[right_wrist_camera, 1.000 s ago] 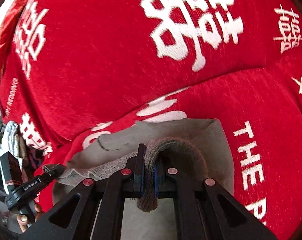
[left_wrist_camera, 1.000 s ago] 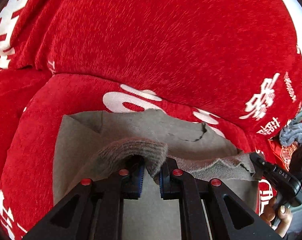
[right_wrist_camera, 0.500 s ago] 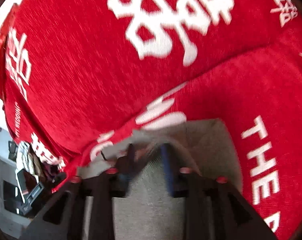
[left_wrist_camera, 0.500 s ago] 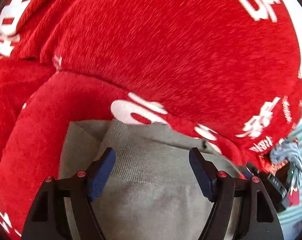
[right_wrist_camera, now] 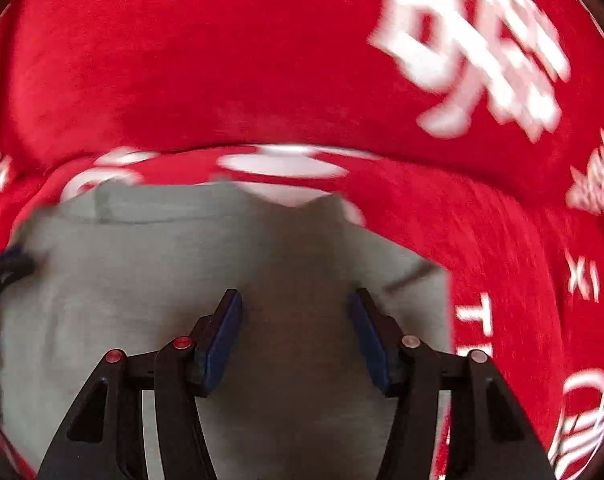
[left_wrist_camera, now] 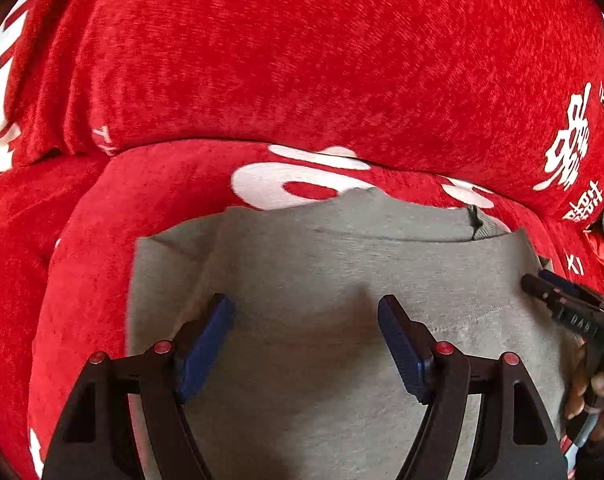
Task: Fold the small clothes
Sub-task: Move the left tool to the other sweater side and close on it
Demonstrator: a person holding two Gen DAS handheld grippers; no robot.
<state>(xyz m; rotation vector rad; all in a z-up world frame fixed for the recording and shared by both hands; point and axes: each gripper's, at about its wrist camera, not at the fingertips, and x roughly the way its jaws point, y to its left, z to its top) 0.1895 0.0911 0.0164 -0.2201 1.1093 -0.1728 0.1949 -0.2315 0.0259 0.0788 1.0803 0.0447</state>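
Grey and soft, the small piece of clothing (left_wrist_camera: 342, 280) lies flat on a red cover (left_wrist_camera: 302, 60) with big white signs on it. I think the cover is over a sofa, as there is a seat part and a puffy back part. The clothing sits on the seat, just in front of the back, most likely because that is a wide soft place to fold on.

The left hand-held gripper (left_wrist_camera: 306, 332) hangs over the left part of the cloth. Its blue pads (left_wrist_camera: 205, 344) stand wide apart and hold nothing. The right hand-held gripper (right_wrist_camera: 295, 328) hangs over the right part, and its pads are apart too, with only flat cloth under them. In the left view you can see the tip of the right one at the cloth's right edge, with a person's hand (left_wrist_camera: 598, 392) around its handle.

Both point down at the cloth, one on each side. I think that is so each can take one side and the fold comes out even. The top layer looks smooth, so one fold seems done, and a new pinch may come next
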